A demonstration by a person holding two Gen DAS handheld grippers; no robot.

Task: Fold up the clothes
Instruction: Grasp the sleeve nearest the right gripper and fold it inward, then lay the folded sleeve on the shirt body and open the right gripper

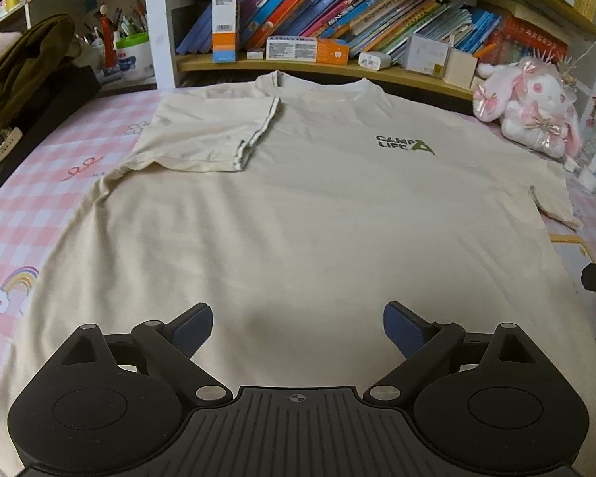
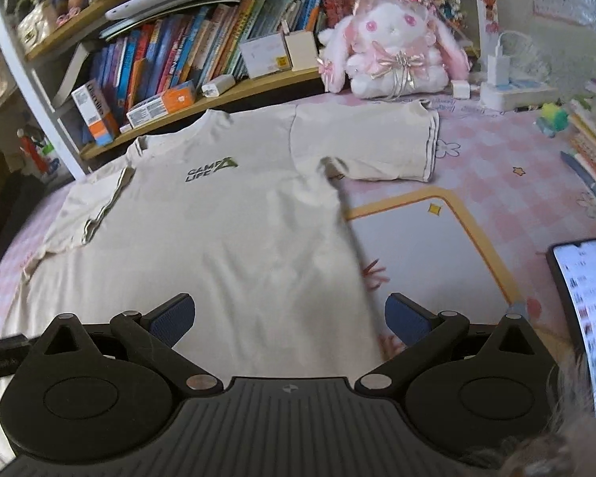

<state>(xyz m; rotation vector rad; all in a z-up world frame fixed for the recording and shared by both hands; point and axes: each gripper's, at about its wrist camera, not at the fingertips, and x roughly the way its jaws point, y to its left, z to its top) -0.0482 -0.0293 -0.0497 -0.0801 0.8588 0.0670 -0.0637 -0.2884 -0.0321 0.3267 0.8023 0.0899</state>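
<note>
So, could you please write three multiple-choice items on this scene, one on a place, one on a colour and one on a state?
1. Where is the plush rabbit?
A. On the T-shirt
B. Beyond the T-shirt, by the bookshelf
C. In a claw

2. What colour is the T-shirt?
A. Beige
B. Red
C. Navy

3. How does the sleeve on the left side of the left wrist view lie?
A. Spread outward
B. Folded in over the chest
C. Rolled into a ball

Answers: B, it sits past the collar, near the books; A, the fabric is pale beige; B, its striped hem lies across the shirt front.
</note>
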